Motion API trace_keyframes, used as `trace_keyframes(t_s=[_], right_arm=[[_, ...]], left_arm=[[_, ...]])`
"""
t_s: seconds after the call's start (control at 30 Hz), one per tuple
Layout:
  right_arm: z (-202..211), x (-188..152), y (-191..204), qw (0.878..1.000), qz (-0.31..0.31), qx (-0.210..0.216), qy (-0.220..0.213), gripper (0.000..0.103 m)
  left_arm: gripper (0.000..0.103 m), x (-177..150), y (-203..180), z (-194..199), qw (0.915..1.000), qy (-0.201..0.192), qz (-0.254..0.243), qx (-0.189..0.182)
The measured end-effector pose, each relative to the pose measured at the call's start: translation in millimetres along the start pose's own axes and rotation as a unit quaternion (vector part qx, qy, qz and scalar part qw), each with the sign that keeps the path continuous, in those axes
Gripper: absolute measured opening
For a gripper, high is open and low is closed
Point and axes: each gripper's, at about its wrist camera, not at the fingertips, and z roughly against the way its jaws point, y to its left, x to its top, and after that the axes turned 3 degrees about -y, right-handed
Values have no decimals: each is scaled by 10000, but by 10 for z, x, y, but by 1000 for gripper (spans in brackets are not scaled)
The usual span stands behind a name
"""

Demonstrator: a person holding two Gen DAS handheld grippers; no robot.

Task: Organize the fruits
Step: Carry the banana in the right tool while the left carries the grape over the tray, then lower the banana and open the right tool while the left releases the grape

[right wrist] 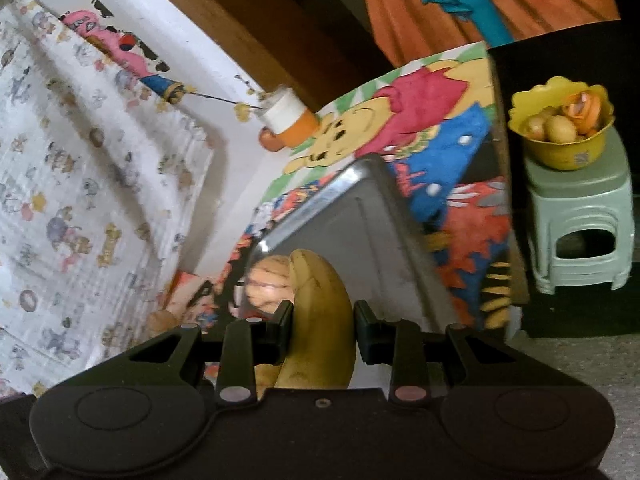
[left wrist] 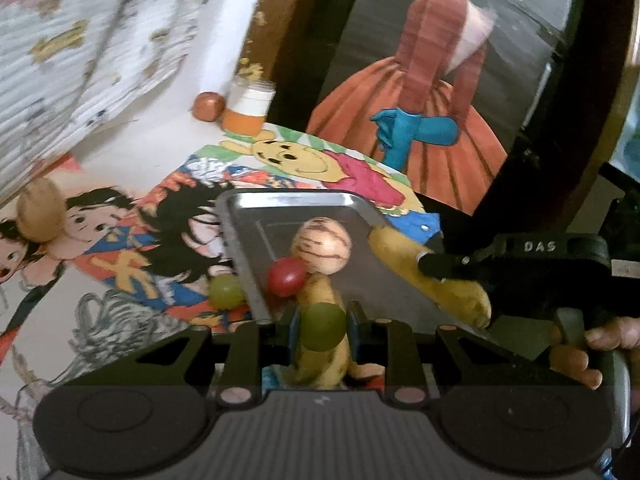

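A steel tray (left wrist: 244,248) lies on a cartoon-printed mat and holds a pale striped round fruit (left wrist: 322,246) and a small red fruit (left wrist: 286,276). My left gripper (left wrist: 322,320) is shut on a yellowish stalk-like piece carrying a green round fruit (left wrist: 323,326), just over the tray's near edge. Another green fruit (left wrist: 226,292) lies on the mat left of the tray. My right gripper (right wrist: 322,316) is shut on a yellow banana (right wrist: 320,320) above the tray (right wrist: 360,220). In the left wrist view that banana (left wrist: 400,252) hangs over the tray's right rim.
A brown round fruit (left wrist: 208,106) and an orange-and-white bottle (left wrist: 250,108) stand at the mat's far edge. A tan fruit (left wrist: 40,210) lies far left. A yellow bowl (right wrist: 560,152) of fruit sits on a pale green stool (right wrist: 580,232). A person's hand (left wrist: 592,352) grips the right tool.
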Motion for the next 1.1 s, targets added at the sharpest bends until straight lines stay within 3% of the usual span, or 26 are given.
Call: trace_keyframes(t_s=[0.7, 1.1], right_arm=[[25, -193, -170, 9996, 100, -211, -134, 35], [95, -223, -128, 9994, 99, -243, -211, 38]], left_arm=[[28, -25, -363, -373, 9958, 55, -914, -49], [36, 14, -271, -332, 9982, 96, -578, -112]])
